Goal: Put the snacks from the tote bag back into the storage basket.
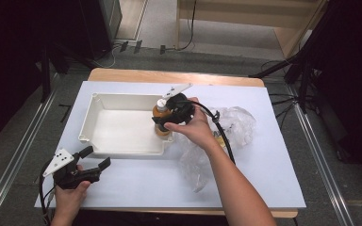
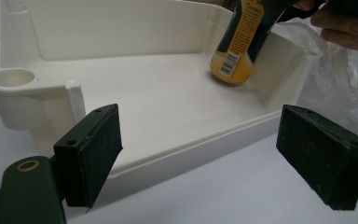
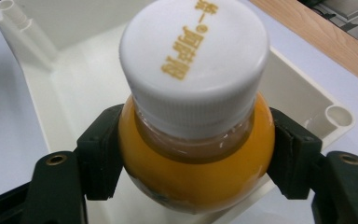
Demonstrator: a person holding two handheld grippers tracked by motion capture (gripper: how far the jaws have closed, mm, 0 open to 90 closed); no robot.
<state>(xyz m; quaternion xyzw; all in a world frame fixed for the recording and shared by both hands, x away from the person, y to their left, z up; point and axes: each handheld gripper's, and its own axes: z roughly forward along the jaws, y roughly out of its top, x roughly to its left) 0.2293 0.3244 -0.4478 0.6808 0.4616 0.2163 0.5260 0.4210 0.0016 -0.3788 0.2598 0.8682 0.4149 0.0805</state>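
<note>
While right tongs (image 3: 193, 154) grip bottle (image 3: 196, 172), label hidden.

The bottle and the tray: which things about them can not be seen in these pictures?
- Bottle base: in the right gripper view its own cap and body hide it, so contact with the tray floor is unclear.
- Bottle top: the left gripper view's upper edge cuts it off.
- Label text: too small in the left gripper view; the right claw and hand cover it in the high view.
- Plastic bag contents: crumpled film blurs them.
</note>
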